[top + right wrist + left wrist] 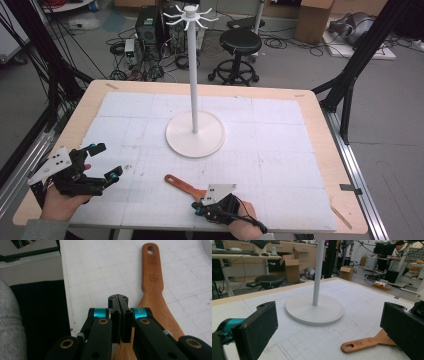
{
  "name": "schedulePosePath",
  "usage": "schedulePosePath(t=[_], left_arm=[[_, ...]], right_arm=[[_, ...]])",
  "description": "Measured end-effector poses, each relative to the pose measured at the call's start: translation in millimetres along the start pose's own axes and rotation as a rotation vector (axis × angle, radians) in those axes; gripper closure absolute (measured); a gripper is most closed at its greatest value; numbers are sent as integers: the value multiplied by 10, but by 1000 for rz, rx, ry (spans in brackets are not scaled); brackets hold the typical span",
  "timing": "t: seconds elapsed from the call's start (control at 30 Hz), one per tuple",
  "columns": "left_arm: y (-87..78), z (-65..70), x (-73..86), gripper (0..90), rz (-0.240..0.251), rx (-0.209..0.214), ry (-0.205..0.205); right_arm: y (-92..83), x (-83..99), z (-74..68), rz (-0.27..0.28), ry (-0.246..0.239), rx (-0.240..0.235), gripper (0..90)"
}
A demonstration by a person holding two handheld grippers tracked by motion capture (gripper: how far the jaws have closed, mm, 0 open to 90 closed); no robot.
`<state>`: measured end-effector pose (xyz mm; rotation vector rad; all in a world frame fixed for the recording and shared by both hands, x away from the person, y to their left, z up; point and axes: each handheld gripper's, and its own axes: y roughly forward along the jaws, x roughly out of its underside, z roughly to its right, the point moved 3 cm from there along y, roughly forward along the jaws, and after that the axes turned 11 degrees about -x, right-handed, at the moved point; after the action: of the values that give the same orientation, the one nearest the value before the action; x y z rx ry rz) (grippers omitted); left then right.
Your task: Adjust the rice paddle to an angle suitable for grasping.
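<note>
Wooden spatula (pixel 153 302) flat on the gridded white mat (pixel 280 150), right beside the pinched-together jaws of the right gripper (pixel 119 315).

Smooth reddish-brown wood, slim handle with a slotted hole at the far end, widening to a blade that runs under the right jaw's linkage. Left gripper (pixel 100 161) held with jaws wide apart, nothing between them; ahead of those, a smooth white stand (pixel 314 310) with round flat base and thin pole.
</note>
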<state>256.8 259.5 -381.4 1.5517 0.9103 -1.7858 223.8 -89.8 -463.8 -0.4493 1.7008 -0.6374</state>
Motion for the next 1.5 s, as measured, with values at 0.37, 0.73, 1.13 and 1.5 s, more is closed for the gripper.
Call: schedulePosePath(t=[0.37,0.73,1.13,1.5], left_arm=[[-9,-12,0,18,3,-2,-5],[-18,-22,3,18,4,-4,-11],[-29,-31,1,18,8,-5,-17],[-33,-26,-14,18,14,3,-22]], right_arm=[[-1,28,3,-37,-6,16,898],[-120,116,87,-30,31,36,899],[-192,164,132,-30,47,35,900],[-282,224,188,-30,68,36,900]])
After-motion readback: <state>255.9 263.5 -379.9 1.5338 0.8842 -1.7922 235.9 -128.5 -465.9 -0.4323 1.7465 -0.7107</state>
